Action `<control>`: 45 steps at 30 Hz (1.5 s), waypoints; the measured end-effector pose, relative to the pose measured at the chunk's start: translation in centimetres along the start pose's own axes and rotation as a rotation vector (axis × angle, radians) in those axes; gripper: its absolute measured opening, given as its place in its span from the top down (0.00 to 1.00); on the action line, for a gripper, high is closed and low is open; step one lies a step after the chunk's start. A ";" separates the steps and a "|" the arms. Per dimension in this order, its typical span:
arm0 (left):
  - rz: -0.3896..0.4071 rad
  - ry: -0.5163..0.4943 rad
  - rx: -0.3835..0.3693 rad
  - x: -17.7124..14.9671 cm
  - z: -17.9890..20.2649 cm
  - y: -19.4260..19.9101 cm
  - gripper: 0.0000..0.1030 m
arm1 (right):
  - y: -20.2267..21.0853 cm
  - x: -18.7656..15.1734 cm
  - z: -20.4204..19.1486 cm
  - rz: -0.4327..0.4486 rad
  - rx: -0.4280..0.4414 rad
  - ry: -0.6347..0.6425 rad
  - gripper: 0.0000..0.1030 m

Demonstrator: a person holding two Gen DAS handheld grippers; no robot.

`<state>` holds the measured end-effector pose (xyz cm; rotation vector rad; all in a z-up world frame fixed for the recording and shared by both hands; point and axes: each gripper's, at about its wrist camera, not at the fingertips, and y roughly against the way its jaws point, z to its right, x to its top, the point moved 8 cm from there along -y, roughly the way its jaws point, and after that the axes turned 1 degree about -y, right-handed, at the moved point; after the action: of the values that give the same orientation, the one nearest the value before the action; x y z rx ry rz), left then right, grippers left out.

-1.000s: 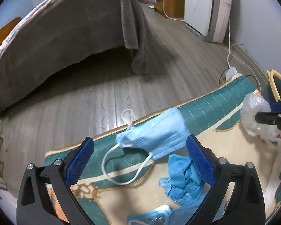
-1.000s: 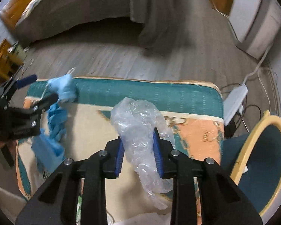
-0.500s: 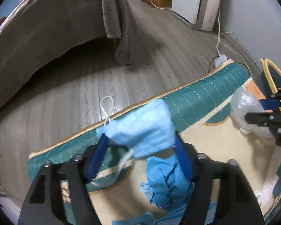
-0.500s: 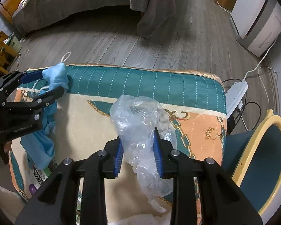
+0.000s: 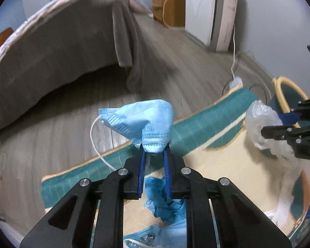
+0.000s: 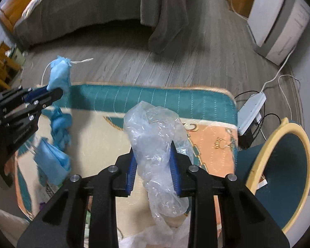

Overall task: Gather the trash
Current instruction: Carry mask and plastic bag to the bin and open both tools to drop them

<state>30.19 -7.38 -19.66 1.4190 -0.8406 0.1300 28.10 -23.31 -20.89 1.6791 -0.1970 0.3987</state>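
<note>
A light blue face mask (image 5: 142, 124) hangs lifted above the patterned mat (image 5: 196, 124), its white ear loop dangling. My left gripper (image 5: 155, 148) is closing, and its pads pinch the mask's lower edge. From the right wrist view, that left gripper (image 6: 51, 92) holds the mask (image 6: 59, 72) at the mat's far left edge. My right gripper (image 6: 153, 150) is closing too, pads pressing a crumpled clear plastic bag (image 6: 155, 128) that droops below the fingers. A crumpled blue glove (image 6: 60, 124) and another blue mask (image 6: 53, 165) lie on the mat (image 6: 155, 97).
A round teal tub with a yellow rim (image 6: 279, 165) stands right of the mat. A white power strip (image 6: 252, 109) with cables lies on the wooden floor. A bed with a grey blanket (image 5: 62, 47) and a white appliance (image 5: 208, 10) stand beyond.
My left gripper went from wide open around the mask to shut on it and lifted it off the mat. The right gripper kept its hold on the plastic bag and rose slightly.
</note>
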 end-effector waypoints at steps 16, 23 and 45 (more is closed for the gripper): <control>0.098 -0.065 -0.051 0.3 6.7 5.8 0.83 | 8.5 0.1 2.1 0.183 -0.053 -0.081 0.73; 0.088 -0.076 -0.078 -1.0 10.4 7.5 0.83 | 10.2 -0.8 3.7 0.204 -0.067 -0.098 0.73; 0.087 -0.013 -0.186 -0.8 20.9 8.9 0.83 | 13.0 -3.7 12.4 0.231 -0.114 -0.256 0.73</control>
<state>15.67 -24.05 -14.45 1.2107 -0.9019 0.1056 21.89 -37.87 -11.52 1.5963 -0.5964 0.3360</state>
